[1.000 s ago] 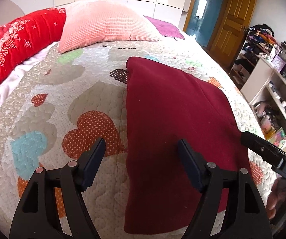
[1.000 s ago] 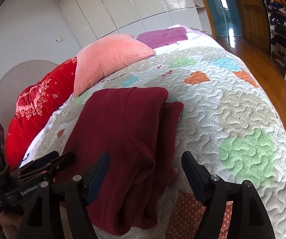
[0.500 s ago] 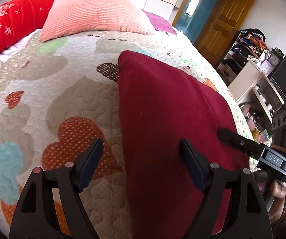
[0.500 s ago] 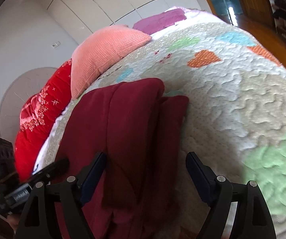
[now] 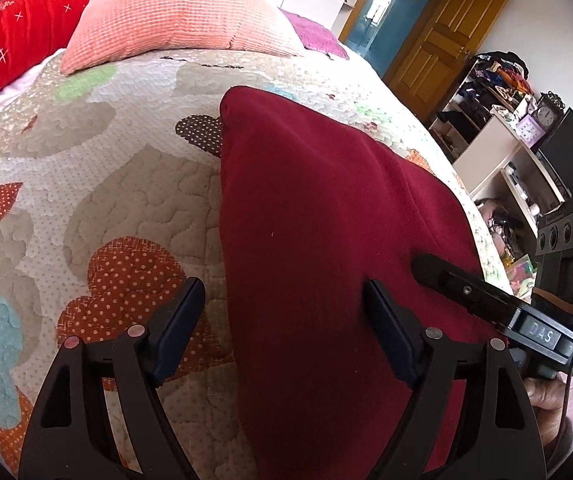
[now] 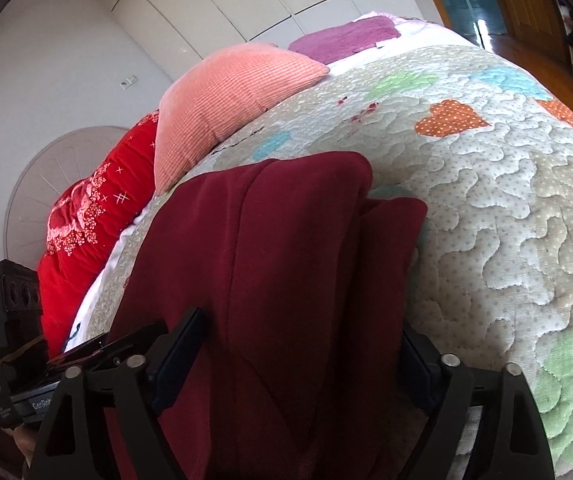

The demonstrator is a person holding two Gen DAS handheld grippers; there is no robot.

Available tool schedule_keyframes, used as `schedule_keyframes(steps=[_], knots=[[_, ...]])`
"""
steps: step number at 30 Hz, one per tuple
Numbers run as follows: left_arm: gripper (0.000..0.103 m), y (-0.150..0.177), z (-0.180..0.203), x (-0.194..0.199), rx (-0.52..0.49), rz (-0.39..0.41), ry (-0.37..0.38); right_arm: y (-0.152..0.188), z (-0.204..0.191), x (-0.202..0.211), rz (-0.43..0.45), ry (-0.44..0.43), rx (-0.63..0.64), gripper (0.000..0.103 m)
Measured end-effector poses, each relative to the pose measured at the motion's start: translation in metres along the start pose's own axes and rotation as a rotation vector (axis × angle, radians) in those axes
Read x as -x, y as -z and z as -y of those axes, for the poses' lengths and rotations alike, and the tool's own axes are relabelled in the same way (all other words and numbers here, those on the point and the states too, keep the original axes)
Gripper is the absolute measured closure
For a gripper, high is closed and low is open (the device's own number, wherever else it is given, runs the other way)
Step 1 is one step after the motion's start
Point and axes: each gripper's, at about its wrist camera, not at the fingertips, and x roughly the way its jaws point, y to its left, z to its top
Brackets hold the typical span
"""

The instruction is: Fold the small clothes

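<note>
Jaws of the left gripper (image 5: 282, 336) spread and widening, straddling the near left edge of the dark red garment (image 5: 326, 240), pads clear of it. Right gripper (image 6: 298, 360) jaws are closing with the garment's folded right side bunched between them, grip unclear. Garment lies on the heart-patterned quilt (image 5: 98, 184), pink pillow (image 5: 174, 12) beyond.

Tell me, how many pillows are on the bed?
3. A pink pillow sits in the middle, a red pillow beside it by the wall, and a purple pillow on the door side. Others may be hidden.
</note>
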Motion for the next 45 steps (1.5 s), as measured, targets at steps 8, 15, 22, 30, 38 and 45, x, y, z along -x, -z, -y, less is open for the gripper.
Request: schedule_keyframes(steps=[8, 15, 22, 30, 38, 45], knots=[[0.044, 0.002, 0.013, 0.01, -0.059, 0.019, -0.021, 0.0, -0.012, 0.012, 0.031, 0.023, 0.04, 0.059], [0.063, 0.005, 0.017, 0.044, -0.071, 0.072, -0.034, 0.0, -0.033, 0.035, 0.07, 0.001, 0.058, 0.067], [0.076, 0.008, 0.009, 0.075, -0.033, 0.084, -0.009, 0.003, -0.064, 0.06, 0.097, -0.033, 0.066, 0.069], [0.032, 0.01, -0.007, 0.056, 0.051, 0.066, 0.04, 0.008, -0.046, 0.054, 0.069, 0.001, 0.024, 0.069], [0.022, 0.002, 0.0, 0.005, -0.001, -0.047, 0.09, 0.012, -0.013, 0.041, 0.024, -0.02, -0.042, 0.057], [0.027, -0.002, 0.008, -0.017, -0.034, -0.151, 0.174, 0.019, 0.002, 0.015, -0.03, -0.103, -0.107, 0.048]])
